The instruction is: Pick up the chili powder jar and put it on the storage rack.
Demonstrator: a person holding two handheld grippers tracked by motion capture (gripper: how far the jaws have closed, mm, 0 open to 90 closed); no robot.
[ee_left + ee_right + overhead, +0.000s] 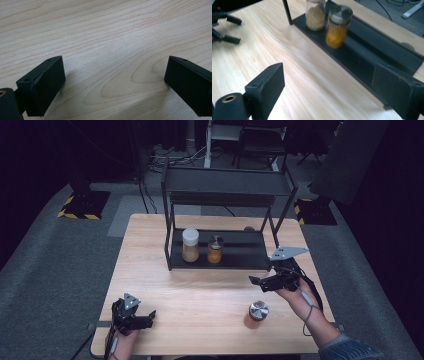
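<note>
Behind rack (220, 251), half-hidden round thing (248, 228)

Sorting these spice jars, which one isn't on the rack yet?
The silver-lidded jar on the bare table, near the right gripper; the other two jars stand on the rack's bottom shelf.

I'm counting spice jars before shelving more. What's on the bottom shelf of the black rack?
On the bottom shelf stand two jars side by side: a white-lidded jar of tan powder and a metal-lidded jar of orange powder. Something small behind the rack's far edge is mostly hidden.
</note>
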